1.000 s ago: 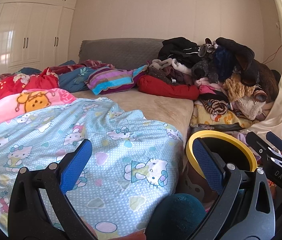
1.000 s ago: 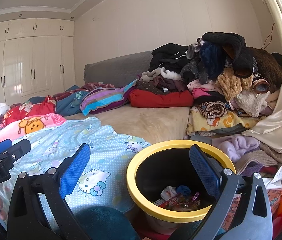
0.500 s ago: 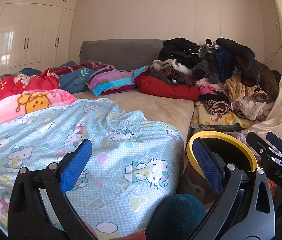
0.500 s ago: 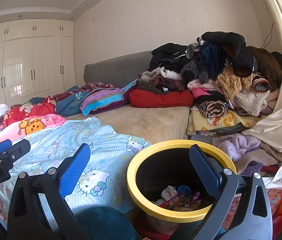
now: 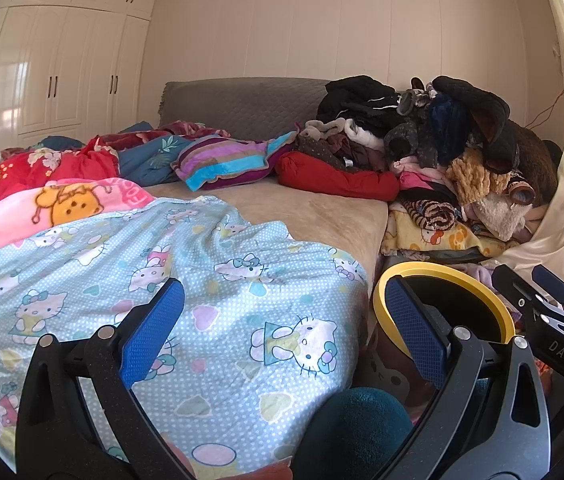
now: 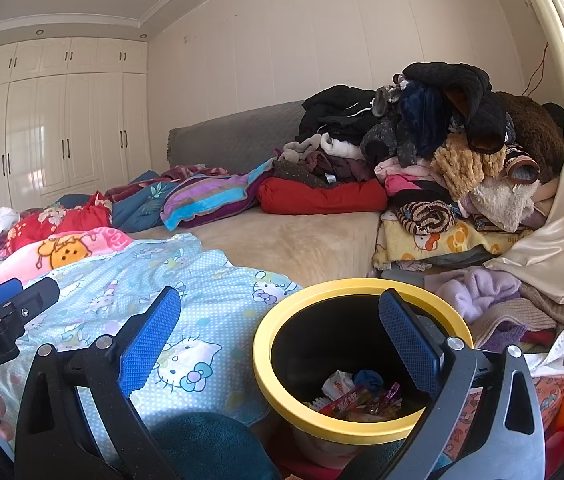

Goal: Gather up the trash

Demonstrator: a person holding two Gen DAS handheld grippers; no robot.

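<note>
At the bedside, at five o'clock in the right wrist view, the bin (image 6: 357, 360) holds wrappers (image 6: 355, 396). The right gripper (image 6: 280, 344) hangs released above its yellow rim. The left gripper (image 5: 283, 330), also released and empty, hovers over the blue blanket (image 5: 202, 280). Clothes (image 6: 441, 152) pile at two o'clock.

Bin (image 6: 361, 432) base hidden behind right gripper frame; trash (image 6: 355, 398) inside too small to ID; in left view bin (image 5: 497, 312) interior dark, right gripper (image 5: 549, 320) cut off at edge
</note>
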